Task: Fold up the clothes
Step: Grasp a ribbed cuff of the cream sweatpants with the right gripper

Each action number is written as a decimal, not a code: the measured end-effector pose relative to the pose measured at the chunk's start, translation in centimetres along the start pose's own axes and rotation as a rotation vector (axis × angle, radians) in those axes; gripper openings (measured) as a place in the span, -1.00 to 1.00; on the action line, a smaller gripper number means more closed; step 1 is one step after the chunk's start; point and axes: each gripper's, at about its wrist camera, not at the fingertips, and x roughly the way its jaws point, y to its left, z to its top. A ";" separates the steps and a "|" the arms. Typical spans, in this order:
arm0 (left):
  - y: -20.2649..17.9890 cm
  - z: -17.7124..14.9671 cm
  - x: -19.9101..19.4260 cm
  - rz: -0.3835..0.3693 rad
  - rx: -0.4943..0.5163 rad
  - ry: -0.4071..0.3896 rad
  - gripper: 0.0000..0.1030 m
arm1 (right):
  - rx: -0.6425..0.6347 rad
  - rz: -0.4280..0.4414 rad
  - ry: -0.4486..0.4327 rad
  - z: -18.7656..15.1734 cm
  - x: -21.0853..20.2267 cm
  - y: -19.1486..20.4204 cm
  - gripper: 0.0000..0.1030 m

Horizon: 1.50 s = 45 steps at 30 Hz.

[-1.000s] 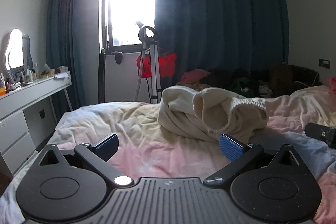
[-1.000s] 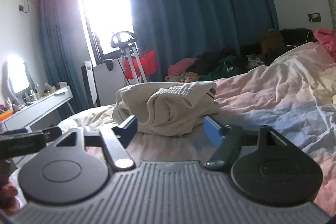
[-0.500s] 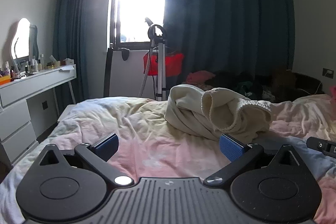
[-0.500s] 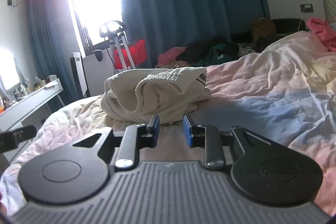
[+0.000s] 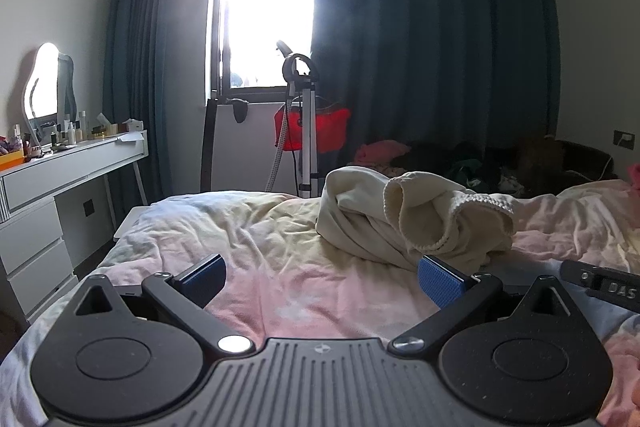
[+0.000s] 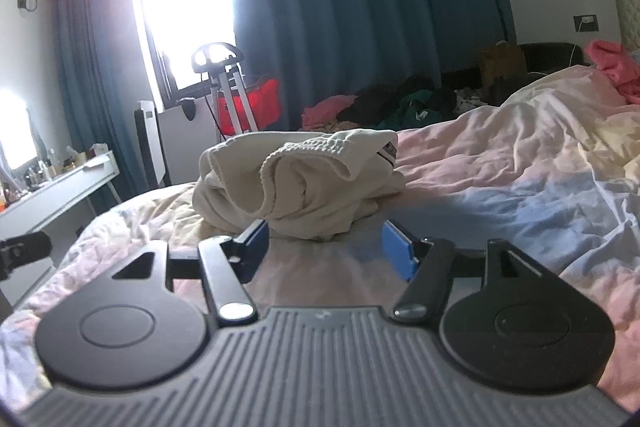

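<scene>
Cream sweater (image 5: 416,219) lies crumpled on the bed (image 5: 256,239) just ahead of both grippers; left gripper (image 5: 322,277) spread wide and empty, right gripper (image 6: 324,247) just reopened, nothing between its pads.

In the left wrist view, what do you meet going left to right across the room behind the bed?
Mirror → white dressing table → window → red bag → pink clothes → dark clothes pile → wall socket.
</scene>
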 end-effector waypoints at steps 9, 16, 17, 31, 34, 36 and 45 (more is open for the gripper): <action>-0.2 -0.4 1.3 -0.002 -0.004 0.023 1.00 | 0.285 0.079 0.082 1.0 8.2 -3.7 -0.04; -0.4 -0.9 3.6 -0.037 -0.014 0.055 1.00 | 0.391 0.068 0.055 1.9 15.3 -4.8 -0.36; -0.5 -1.0 4.1 -0.042 -0.013 0.061 1.00 | 0.392 0.062 0.051 2.0 16.2 -4.9 -0.36; -1.4 -3.3 10.0 -0.105 -0.015 0.167 1.00 | 0.401 0.171 -0.170 3.9 18.8 -6.2 -0.34; -1.4 -3.4 10.0 -0.113 -0.019 0.170 1.00 | 0.381 0.211 -0.172 4.1 18.5 -6.2 -0.31; -1.3 -3.4 9.8 -0.114 -0.018 0.166 1.00 | 0.382 0.216 -0.177 4.0 18.2 -6.3 -0.31; -1.3 -3.2 8.8 -0.109 -0.016 0.152 1.00 | 0.511 0.171 -0.137 4.8 19.1 -7.8 -0.31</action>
